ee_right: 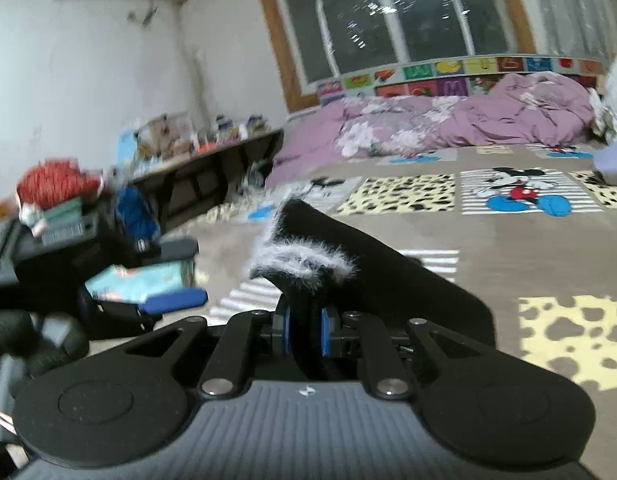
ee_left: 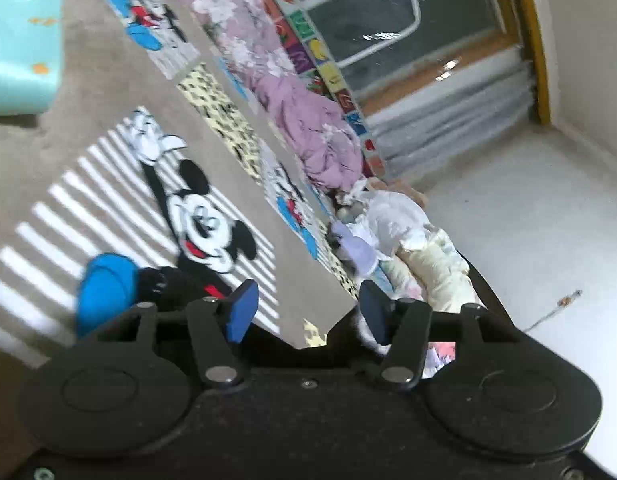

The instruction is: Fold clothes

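Note:
My right gripper (ee_right: 305, 332) is shut on a black garment (ee_right: 388, 276) with a white fuzzy lining (ee_right: 300, 262), held above the bed. The garment drapes off to the right over the bedspread. My left gripper (ee_left: 304, 312) is open and empty, hovering over the brown Mickey Mouse bedspread (ee_left: 108, 92). It also shows in the right wrist view (ee_right: 164, 302), low at the left. A folded light-blue garment (ee_left: 20, 36) lies on the bed at the top left; it also shows in the right wrist view (ee_right: 140, 278).
A rumpled purple quilt (ee_right: 488, 120) lies along the window side of the bed. A pile of white and cream clothes (ee_left: 408, 240) sits at the bed's end. A cluttered shelf (ee_right: 204, 148) and a dark stand with folded items (ee_right: 56, 216) stand left of the bed.

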The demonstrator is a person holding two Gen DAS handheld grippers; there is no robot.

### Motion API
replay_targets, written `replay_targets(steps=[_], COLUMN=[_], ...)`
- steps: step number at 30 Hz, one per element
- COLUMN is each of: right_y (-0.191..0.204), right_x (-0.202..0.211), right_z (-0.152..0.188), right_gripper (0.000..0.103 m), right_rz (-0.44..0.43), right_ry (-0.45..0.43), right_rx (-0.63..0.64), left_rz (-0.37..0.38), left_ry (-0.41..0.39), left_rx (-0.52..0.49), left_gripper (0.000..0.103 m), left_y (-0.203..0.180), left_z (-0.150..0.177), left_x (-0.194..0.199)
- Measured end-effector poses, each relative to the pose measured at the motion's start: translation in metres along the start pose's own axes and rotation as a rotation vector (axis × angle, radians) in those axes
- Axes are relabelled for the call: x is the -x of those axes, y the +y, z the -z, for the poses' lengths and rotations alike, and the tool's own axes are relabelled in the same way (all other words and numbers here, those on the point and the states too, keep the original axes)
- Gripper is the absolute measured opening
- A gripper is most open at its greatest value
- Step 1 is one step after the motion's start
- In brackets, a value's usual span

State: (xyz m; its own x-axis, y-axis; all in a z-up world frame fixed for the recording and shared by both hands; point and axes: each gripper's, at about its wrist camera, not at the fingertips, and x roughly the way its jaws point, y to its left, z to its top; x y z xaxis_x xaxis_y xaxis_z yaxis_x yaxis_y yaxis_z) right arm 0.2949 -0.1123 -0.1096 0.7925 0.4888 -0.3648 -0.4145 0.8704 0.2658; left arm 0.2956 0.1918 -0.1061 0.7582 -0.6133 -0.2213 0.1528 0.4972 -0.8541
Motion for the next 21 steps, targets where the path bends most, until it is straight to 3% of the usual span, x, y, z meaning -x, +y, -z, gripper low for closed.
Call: replay_targets(steps=[10, 21], right_y=[0.062, 0.099], right_x=[-0.056, -0.081], right_z=[0.017, 0.027], right_gripper=[0.016, 0.017], right_rz=[0.070, 0.077], right_ry=[0.150, 0.159], right_rx=[0.216, 0.375], left_rz=[-0.093, -0.155], left_ry=[-0.034, -0.028], left_rx=[0.011, -0.097], left_gripper=[0.055, 0.055], left_y=[0.021, 0.015], left_z=[-0.014, -0.013], left_x=[0.014, 0.007])
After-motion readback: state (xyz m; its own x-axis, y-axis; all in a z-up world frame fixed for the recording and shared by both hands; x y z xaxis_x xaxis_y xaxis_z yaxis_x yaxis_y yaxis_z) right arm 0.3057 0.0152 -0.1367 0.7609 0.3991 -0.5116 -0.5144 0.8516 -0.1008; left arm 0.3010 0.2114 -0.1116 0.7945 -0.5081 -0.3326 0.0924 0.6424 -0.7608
